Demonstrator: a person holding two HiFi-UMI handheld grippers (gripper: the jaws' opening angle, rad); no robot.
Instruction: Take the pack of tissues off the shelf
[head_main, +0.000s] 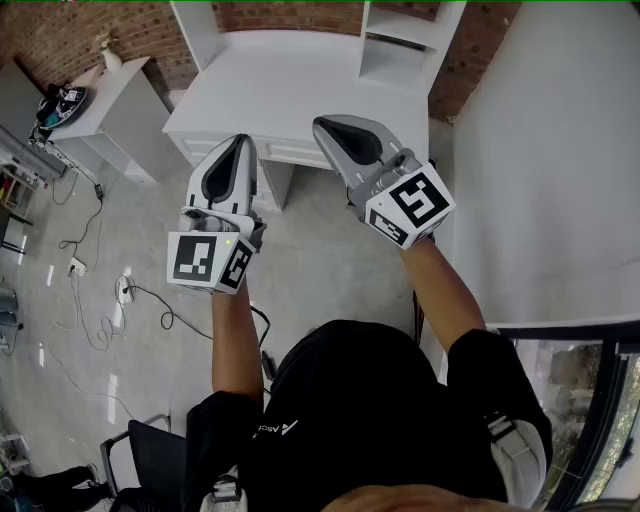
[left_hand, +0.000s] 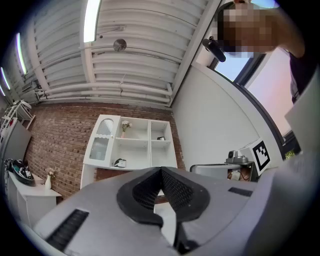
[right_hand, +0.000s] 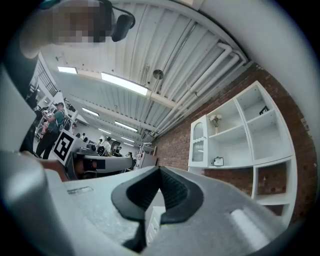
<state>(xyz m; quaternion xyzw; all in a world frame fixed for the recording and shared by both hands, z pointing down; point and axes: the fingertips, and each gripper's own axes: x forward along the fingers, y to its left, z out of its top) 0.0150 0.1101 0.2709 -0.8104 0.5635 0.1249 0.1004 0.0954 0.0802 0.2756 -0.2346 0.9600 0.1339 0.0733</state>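
Note:
A white shelf unit (left_hand: 135, 142) stands on a white desk (head_main: 290, 90) against a brick wall. A small dark-and-white pack (left_hand: 120, 162) sits on its lower left shelf, and it shows too in the right gripper view (right_hand: 217, 161). Whether it is the tissues I cannot tell at this distance. Another small item (left_hand: 161, 138) lies on the upper right shelf. My left gripper (head_main: 243, 142) and right gripper (head_main: 326, 126) are held in the air in front of the desk, well short of the shelves. Both are shut with nothing between the jaws, as each gripper view shows (left_hand: 161, 171) (right_hand: 160, 170).
A vase of flowers (left_hand: 125, 127) stands on the upper left shelf. A low white cabinet (head_main: 115, 110) with a dark appliance (head_main: 62, 105) is at the left. Cables (head_main: 110, 300) trail over the floor. A white wall (head_main: 550, 150) closes the right side. A black chair (head_main: 150, 460) is behind me.

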